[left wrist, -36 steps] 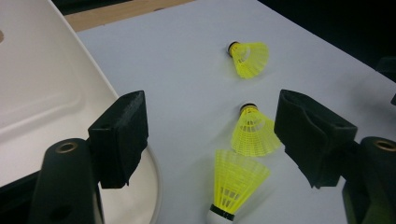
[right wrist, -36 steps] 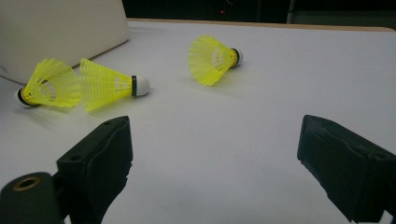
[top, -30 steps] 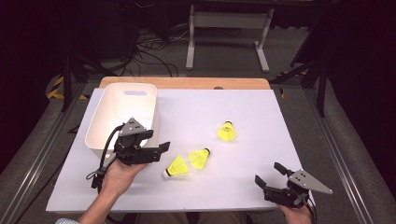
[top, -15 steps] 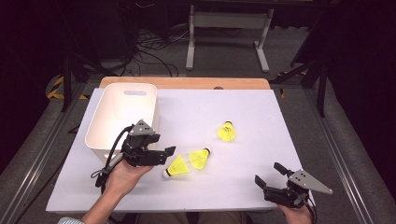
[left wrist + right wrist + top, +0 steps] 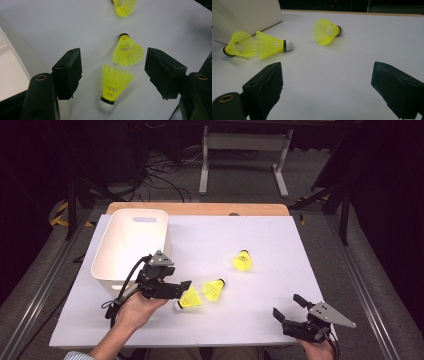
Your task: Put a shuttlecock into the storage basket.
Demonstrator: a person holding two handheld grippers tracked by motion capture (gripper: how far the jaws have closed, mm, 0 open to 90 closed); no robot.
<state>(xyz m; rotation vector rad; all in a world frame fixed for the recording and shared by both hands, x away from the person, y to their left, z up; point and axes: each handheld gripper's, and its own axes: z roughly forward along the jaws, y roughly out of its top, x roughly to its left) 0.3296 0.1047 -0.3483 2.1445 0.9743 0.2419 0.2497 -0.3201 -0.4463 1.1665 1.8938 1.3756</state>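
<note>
Three yellow shuttlecocks lie on the white table sheet (image 5: pixel 260 235). The nearest one (image 5: pixel 188 298) (image 5: pixel 115 83) lies between the jaws of my left gripper (image 5: pixel 181 291) (image 5: pixel 113 62), white cork toward the camera. The jaws stand open on either side of it and the pads do not touch it. A second shuttlecock (image 5: pixel 214 289) (image 5: pixel 128 51) lies just beyond, and a third (image 5: pixel 243 261) (image 5: pixel 125 6) farther off. My right gripper (image 5: pixel 288 305) (image 5: pixel 327 80) rests open near the front right edge with nothing between its jaws. It faces all three shuttlecocks (image 5: pixel 238 47) (image 5: pixel 270 45) (image 5: pixel 327 31).
A white plastic bin (image 5: pixel 131 247) (image 5: pixel 244 15) stands at the table's left, just behind my left hand. A wooden board edge (image 5: pixel 200 208) runs along the far side. Dark floor with cables and a metal stand lies beyond.
My left gripper has edged right and toward the nearest shuttlecock, so its jaws now flank it. The right gripper and the shuttlecocks have stayed put.
</note>
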